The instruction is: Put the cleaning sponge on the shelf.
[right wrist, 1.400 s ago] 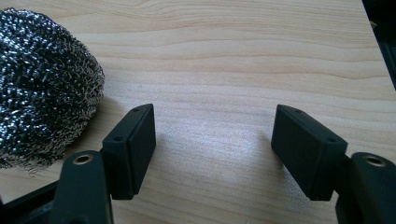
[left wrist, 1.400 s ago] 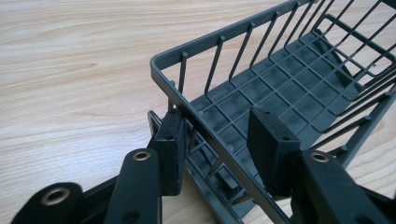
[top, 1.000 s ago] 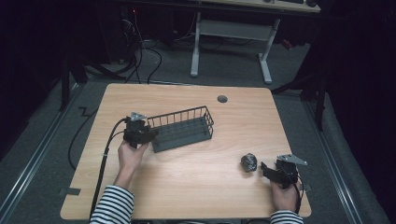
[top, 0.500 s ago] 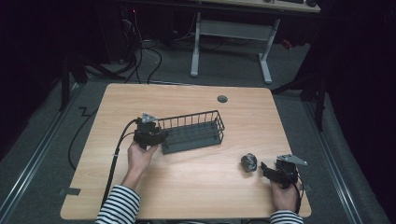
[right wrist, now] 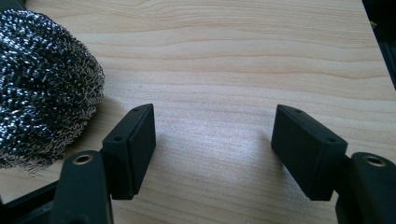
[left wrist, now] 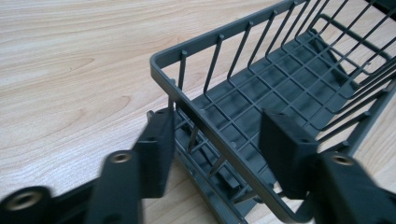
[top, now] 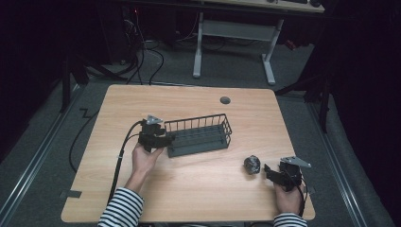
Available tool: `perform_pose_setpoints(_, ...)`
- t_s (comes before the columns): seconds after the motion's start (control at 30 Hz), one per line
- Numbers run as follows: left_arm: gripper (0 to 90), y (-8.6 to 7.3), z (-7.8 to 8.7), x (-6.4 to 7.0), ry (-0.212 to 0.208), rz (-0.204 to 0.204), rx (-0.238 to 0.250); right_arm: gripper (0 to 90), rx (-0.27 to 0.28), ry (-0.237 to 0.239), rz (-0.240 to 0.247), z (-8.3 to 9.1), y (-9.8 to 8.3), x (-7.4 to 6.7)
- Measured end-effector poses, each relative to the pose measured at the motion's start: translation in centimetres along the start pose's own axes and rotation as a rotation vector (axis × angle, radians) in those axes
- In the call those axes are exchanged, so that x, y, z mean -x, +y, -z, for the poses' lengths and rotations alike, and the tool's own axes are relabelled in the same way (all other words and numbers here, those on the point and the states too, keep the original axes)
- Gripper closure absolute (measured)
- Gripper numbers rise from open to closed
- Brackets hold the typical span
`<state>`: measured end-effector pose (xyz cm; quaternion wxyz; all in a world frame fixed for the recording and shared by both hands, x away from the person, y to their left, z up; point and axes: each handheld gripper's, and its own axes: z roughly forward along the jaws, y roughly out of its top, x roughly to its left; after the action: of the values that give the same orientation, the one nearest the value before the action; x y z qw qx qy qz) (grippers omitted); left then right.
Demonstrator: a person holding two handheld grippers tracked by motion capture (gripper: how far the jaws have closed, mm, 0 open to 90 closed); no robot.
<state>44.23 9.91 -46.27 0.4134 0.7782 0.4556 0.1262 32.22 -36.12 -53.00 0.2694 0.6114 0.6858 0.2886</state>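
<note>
Table (top: 198, 184): light wood, pale tan with darker streaked grain – grain lines plain in both gripper views. Small dark grey round cap (top: 225, 100) set in the top near the far edge.

Wire basket (top: 201, 137): dark grey throughout, bars and base alike.

Scouring ball (top: 252, 164): dark steel grey with bright silver glints on the strands.

Left gripper (top: 163, 140) and right gripper (top: 270, 171): black bodies and matt black pads; brass-coloured screw holes. Light grey plate on top of each.

Cable (top: 120, 156): black.

Sleeves (top: 120, 213): black-and-white stripes.

Floor (top: 47, 156): grey – surroundings very dark.
</note>
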Motion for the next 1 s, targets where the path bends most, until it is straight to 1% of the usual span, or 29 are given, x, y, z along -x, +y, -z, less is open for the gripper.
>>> perform_pose_setpoints(0.03,40.7,0.1,0.2,0.0,-0.005,0.003,0.012,31.1,0.0,0.0,0.0,0.0,0.0,0.0)
perform_pose_setpoints(0.1,35.7,0.2,0.8,-0.2,-0.025,0.021,0.033,31.1,0.0,0.0,0.001,0.0,0.0,0.0)
perform_pose_setpoints(0.2,32.5,0.3,1.8,-0.3,-0.023,0.013,0.052,31.1,0.0,0.0,0.001,0.0,0.0,0.0)
perform_pose_setpoints(0.23,32.0,0.3,1.8,-0.3,-0.023,0.013,0.052,31.0,0.0,0.0,0.0,0.0,0.0,0.0)
perform_pose_setpoints(0.3,31.7,0.3,2.6,-0.3,-0.019,-0.004,0.067,31.0,0.0,0.0,0.0,0.0,0.0,0.0)
perform_pose_setpoints(0.33,31.7,0.3,2.6,-0.3,-0.019,-0.004,0.067,31.0,0.0,0.0,0.0,0.0,0.0,0.0)
perform_pose_setpoints(0.37,31.7,0.3,2.9,-0.3,-0.013,-0.013,0.073,31.1,0.0,0.0,0.0,0.0,0.0,0.0)
perform_pose_setpoints(0.4,31.7,0.2,3.6,-0.5,-0.006,-0.026,0.076,31.1,0.0,0.0,0.0,0.0,0.0,0.0)
perform_pose_setpoints(0.43,31.8,0.2,3.6,-0.5,-0.006,-0.026,0.076,31.1,0.0,0.0,0.0,0.0,0.0,0.0)
perform_pose_setpoints(0.53,32.3,-0.3,4.8,-1.4,-0.014,-0.023,0.079,31.1,0.0,0.0,0.0,0.0,0.0,0.0)
perform_pose_setpoints(0.57,32.5,-0.3,4.8,-1.4,-0.014,-0.023,0.079,31.0,0.0,0.0,0.0,0.0,0.0,0.0)
perform_pose_setpoints(0.6,32.6,-0.8,5.3,-1.9,-0.014,-0.012,0.092,31.1,0.0,0.0,0.0,0.0,0.0,0.0)
perform_pose_setpoints(0.67,32.4,-1.5,5.7,-2.4,-0.004,-0.007,0.092,31.1,0.0,0.0,0.0,0.0,0.0,0.0)
perform_pose_setpoints(0.7,32.4,-1.5,5.7,-2.4,-0.004,-0.007,0.092,31.1,0.0,0.0,0.0,0.0,0.0,0.0)
perform_pose_setpoints(0.73,32.4,-1.8,5.9,-2.7,0.005,-0.006,0.087,31.1,0.0,0.0,0.0,0.0,0.0,0.0)
perform_pose_setpoints(0.83,32.3,-3.1,6.7,-3.8,0.023,0.016,0.09,31.1,0.0,0.0,0.0,0.0,0.0,0.0)
perform_pose_setpoints(0.87,32.3,-3.1,6.7,-3.8,0.023,0.016,0.09,31.1,0.0,0.0,0.0,0.0,0.0,0.0)
perform_pose_setpoints(0.93,32.3,-4.0,7.0,-4.4,0.033,0.026,0.086,31.1,0.0,0.0,0.0,0.0,0.0,0.0)
perform_pose_setpoints(0.97,32.3,-4.0,7.0,-4.4,0.033,0.026,0.086,31.1,0.0,0.0,0.0,0.0,0.0,0.0)
perform_pose_setpoints(1.0,32.2,-4.6,7.2,-4.7,0.04,0.033,0.081,31.1,0.0,0.0,0.0,0.0,0.0,0.0)
